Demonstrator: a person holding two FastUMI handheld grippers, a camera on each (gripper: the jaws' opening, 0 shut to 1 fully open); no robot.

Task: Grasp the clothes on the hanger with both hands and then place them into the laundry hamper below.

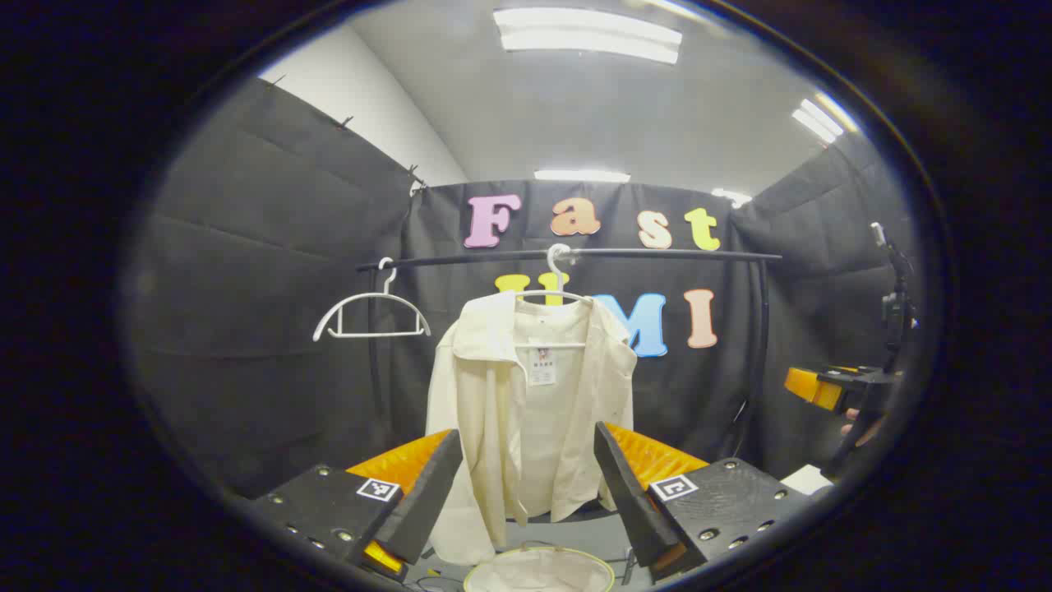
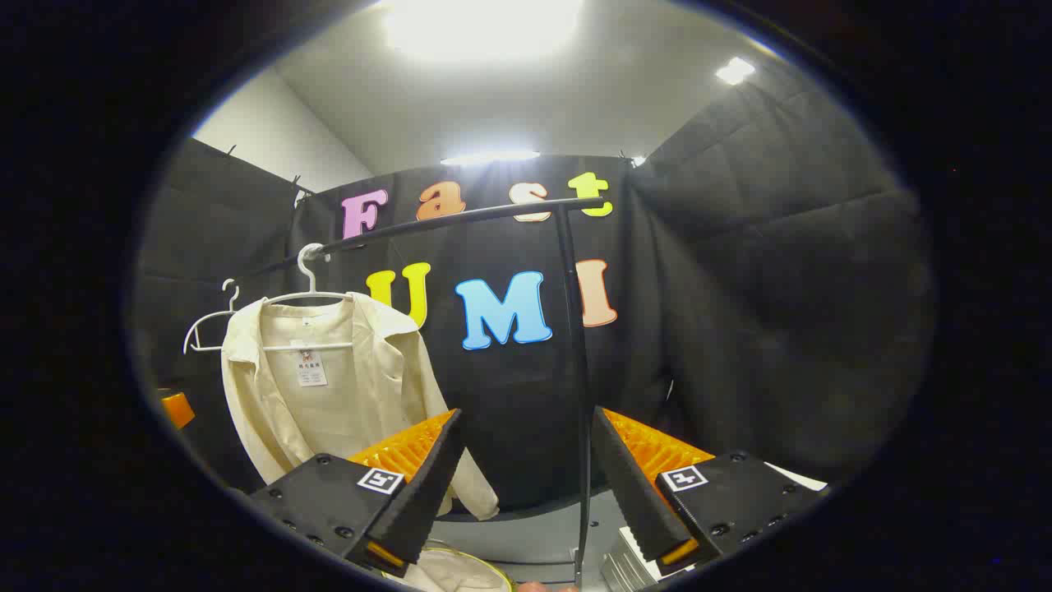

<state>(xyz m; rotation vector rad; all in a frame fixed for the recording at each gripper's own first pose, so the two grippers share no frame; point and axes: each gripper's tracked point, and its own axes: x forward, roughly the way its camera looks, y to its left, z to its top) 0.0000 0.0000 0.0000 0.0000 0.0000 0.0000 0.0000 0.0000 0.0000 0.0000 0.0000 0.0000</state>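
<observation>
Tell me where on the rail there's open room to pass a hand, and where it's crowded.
Open: the rail is bare from the shirt's hanger across to the upright post, and a shorter stretch lies bare between that hanger and the empty hanger. Crowded: the middle, where the shirt hangs wide, right above the hamper.

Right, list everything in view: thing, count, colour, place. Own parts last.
Shirt: one, cream, hanging open on a white hanger mid-rail.
Empty hanger: one, white, on the rail beside the shirt.
Clothes rail: one, black, across the back.
Laundry hamper: one, pale with yellow rim, below the shirt.
Ceiling lights: several, white, overhead.
Left claw: open, short of the shirt.
Right claw: open, short of the shirt.
</observation>
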